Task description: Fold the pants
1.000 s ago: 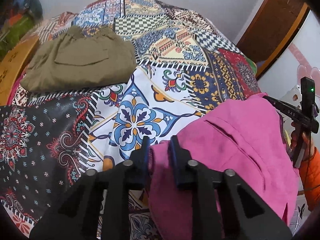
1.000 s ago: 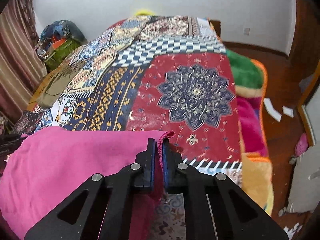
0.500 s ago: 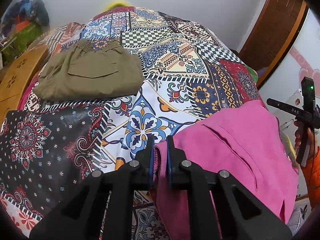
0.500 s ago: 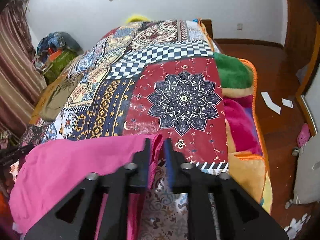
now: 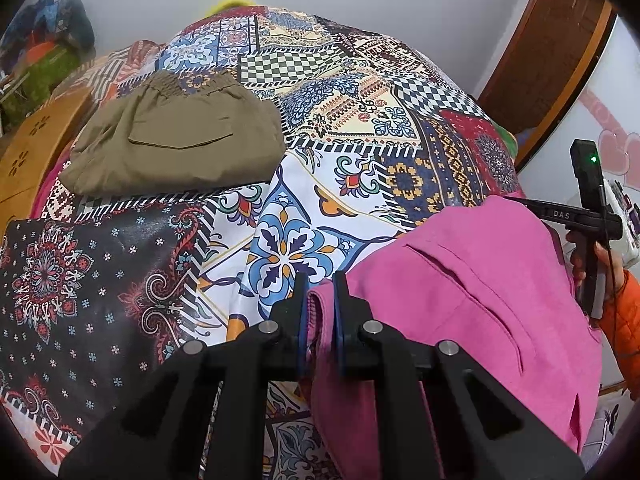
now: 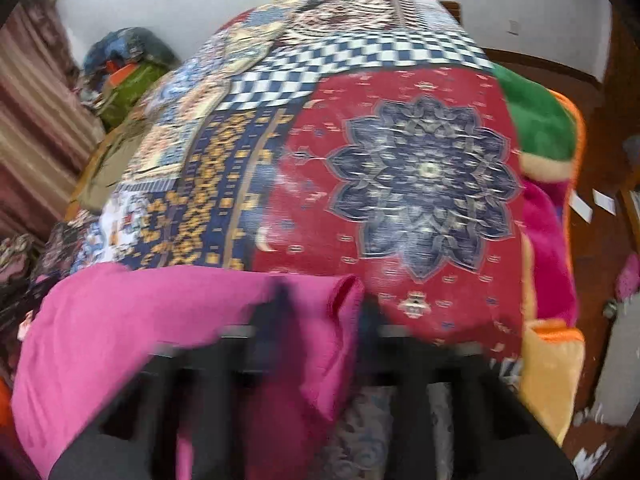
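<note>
Pink pants [image 5: 472, 296] lie at the near edge of a patchwork bed cover [image 5: 320, 184]. My left gripper [image 5: 320, 292] is shut on their left corner. In the right wrist view, which is blurred, the pink pants [image 6: 160, 320] fill the lower left, and my right gripper [image 6: 326, 304] has its fingers apart, with a pink fold standing loose between them. The right gripper's handle [image 5: 592, 220] shows at the far right of the left wrist view, held in a hand.
Folded olive-brown pants [image 5: 176, 144] lie on the cover at the far left. A wooden bed frame [image 5: 28, 160] runs along the left. Bags [image 6: 128, 68] are piled by the wall. Green, pink and orange blankets [image 6: 548, 200] hang off the bed's right edge.
My left gripper has closed on the pink pants' corner. My right gripper, shut on the fabric before, has spread its fingers and is moving, blurring the view.
</note>
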